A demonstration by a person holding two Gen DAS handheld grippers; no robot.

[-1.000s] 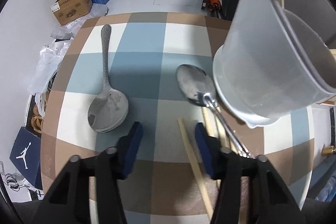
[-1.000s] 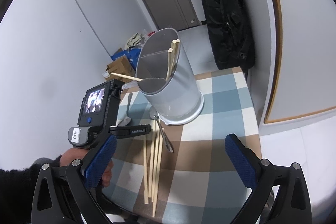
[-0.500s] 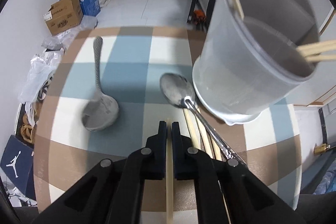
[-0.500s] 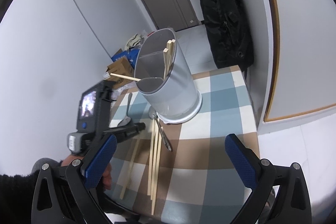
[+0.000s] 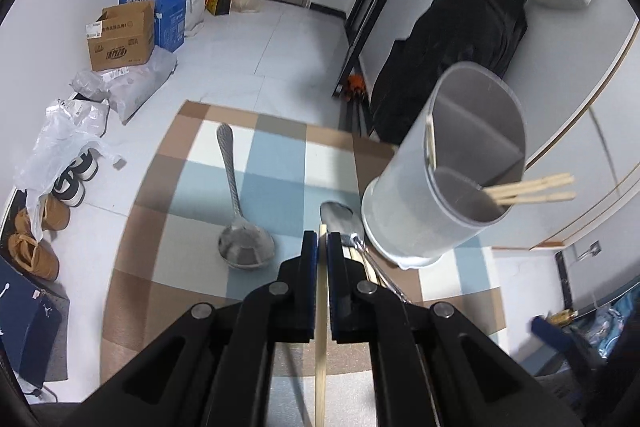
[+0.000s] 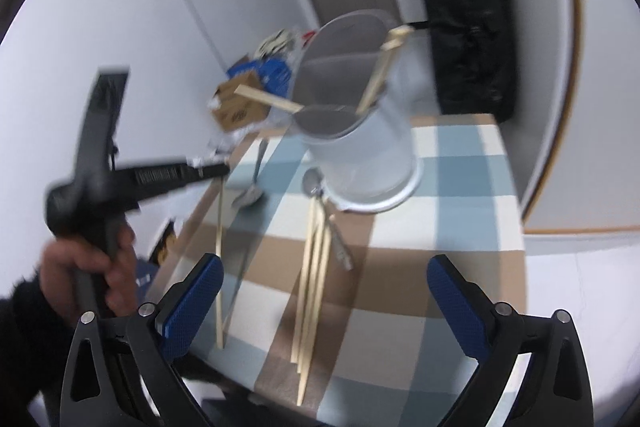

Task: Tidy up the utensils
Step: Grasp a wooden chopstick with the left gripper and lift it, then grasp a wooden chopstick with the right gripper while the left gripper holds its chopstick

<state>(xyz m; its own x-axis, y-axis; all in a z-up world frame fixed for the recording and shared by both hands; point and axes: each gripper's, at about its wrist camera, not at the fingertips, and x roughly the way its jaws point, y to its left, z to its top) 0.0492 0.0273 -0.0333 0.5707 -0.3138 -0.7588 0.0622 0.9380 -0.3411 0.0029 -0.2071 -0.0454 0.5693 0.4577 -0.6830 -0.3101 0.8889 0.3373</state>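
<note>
Left wrist view: above the near edge of the checkered tabletop [image 5: 280, 163], angled steeply down, facing the door. Right wrist view: lower, off to the side, blurred. Both share the grey utensil holder [image 5: 448, 187] [image 6: 360, 147] and tabletop.

Even indoor light, soft shadows, fisheye bending with dark corners, right wrist view motion-blurred

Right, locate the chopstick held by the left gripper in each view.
Left wrist: chopstick runs bottom centre, pinched in the left gripper.
Right wrist: chopstick hangs left of centre, below that gripper.
Shared landmark: grey utensil holder.
</note>
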